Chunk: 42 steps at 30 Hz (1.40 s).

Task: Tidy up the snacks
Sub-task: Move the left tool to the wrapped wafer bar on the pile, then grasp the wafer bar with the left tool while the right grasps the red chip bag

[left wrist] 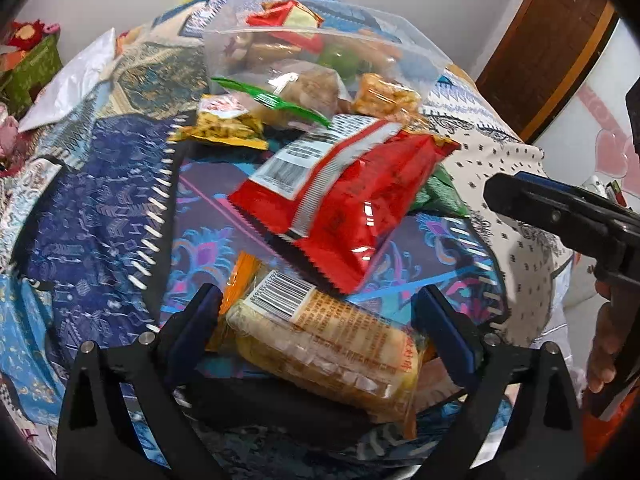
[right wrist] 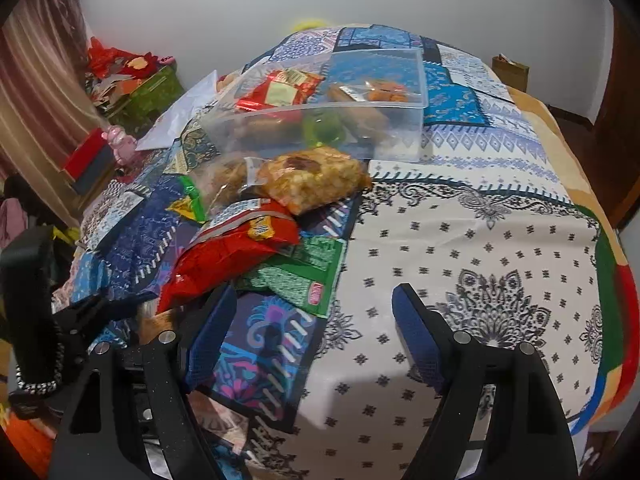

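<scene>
A clear plastic box point(left wrist: 320, 46) point(right wrist: 404, 120) holding several snacks stands at the back of the patterned cloth. A pile of loose snacks lies in front of it: a big red bag point(left wrist: 352, 204) point(right wrist: 224, 260), a green packet point(right wrist: 304, 276), a yellow packet point(left wrist: 224, 128) and a clear pack of golden puffs point(right wrist: 316, 180). My left gripper point(left wrist: 320, 312) is open around a clear pack of yellow wafers point(left wrist: 328, 344), its fingers on either side of it. My right gripper point(right wrist: 316, 312) is open and empty over the cloth, just right of the pile; it also shows in the left wrist view point(left wrist: 520, 196).
A white pouch point(left wrist: 68, 88) point(right wrist: 180, 116) lies at the back left of the cloth. A green box with red items point(right wrist: 148, 84) stands beyond it on the left. The white patterned cloth point(right wrist: 480, 240) spreads to the right. A brown door point(left wrist: 548, 48) is at the right.
</scene>
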Tool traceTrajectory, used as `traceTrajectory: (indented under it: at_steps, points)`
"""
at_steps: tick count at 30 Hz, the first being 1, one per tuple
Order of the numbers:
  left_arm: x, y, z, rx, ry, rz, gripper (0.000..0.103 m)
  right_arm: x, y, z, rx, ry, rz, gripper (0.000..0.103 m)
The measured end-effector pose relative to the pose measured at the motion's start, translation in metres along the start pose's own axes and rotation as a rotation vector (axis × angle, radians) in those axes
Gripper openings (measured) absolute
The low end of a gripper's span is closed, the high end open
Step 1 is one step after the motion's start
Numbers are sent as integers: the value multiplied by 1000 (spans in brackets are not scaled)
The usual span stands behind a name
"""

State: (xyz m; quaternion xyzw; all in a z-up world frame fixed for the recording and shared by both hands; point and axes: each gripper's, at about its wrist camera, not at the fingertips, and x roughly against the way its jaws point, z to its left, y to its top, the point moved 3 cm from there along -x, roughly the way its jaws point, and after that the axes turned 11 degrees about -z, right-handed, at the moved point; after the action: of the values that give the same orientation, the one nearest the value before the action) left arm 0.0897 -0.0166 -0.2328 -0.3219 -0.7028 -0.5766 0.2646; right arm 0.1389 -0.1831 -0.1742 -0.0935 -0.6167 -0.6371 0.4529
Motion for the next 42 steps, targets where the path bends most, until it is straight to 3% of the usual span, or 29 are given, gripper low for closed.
traceTrajectory:
  at_steps: [5, 11, 20, 31, 42]
  points:
    - [5, 2, 24, 32, 22, -34, 82, -5, 1, 14, 18, 26, 7, 78]
    - [3, 11, 54, 70, 66, -59, 76, -15, 4, 27, 8, 68, 12, 78]
    - [1, 26, 70, 75, 73, -102, 74, -44, 7, 40, -22, 101, 55, 75]
    - [-7, 34, 62, 70, 34, -109, 73, -49, 31, 56, 4, 108, -7, 61]
    - [-17, 32, 55, 52, 21, -103, 73, -90, 25, 56, -99, 174, 100, 61]
